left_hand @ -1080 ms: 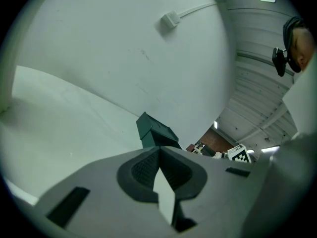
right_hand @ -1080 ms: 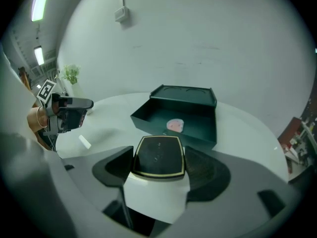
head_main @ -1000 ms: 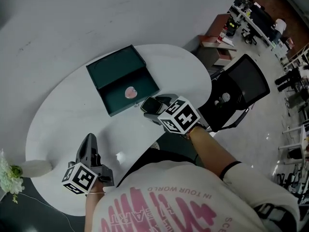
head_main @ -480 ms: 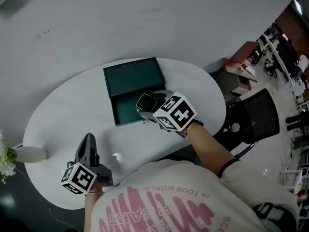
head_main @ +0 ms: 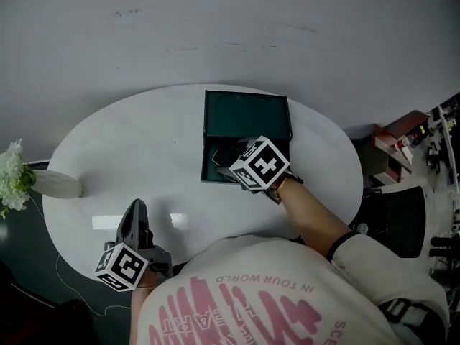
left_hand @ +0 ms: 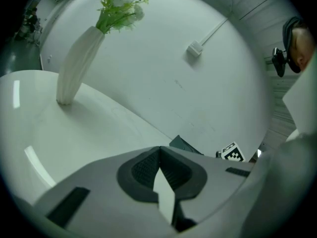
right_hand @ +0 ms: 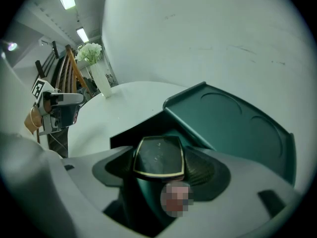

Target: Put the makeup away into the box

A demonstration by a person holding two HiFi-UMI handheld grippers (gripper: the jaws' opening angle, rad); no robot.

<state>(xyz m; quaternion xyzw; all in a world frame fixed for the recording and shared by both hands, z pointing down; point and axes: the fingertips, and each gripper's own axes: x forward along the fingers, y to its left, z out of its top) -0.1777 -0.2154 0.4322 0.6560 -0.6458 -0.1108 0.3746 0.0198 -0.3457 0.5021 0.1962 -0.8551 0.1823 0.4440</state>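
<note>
Moving in over the dark green box (head_main: 248, 113) since the earlier frame: right gripper (head_main: 221, 160), a second ago just outside the tray's near edge, now tilting down above the tray's near half.

Clamping between wide-set jaws: compact (right_hand: 158, 156), dark with a gold rim, flat face turning toward the camera in the right gripper view. Hanging above the tray floor rather than resting on it, as far as the views are showing.

Lying open on the far middle of the white table (head_main: 144, 142): the box, lid folding back flat to the far side, tray sitting to the near side and partly hiding under the gripper.

Idling at the near left: left gripper (head_main: 134, 210), jaws pressing together on nothing, hovering over the table's near edge, well apart from the box.

Standing at the left end of the table: white vase (head_main: 59, 184) holding flowers (head_main: 11, 178), taking no part.

Progress, judging from the layout: carrying done, delivery nearly done. Remaining: lowering the compact into the tray, letting go, pulling clear, possibly folding the lid shut. Showing no other makeup loose on the table.
</note>
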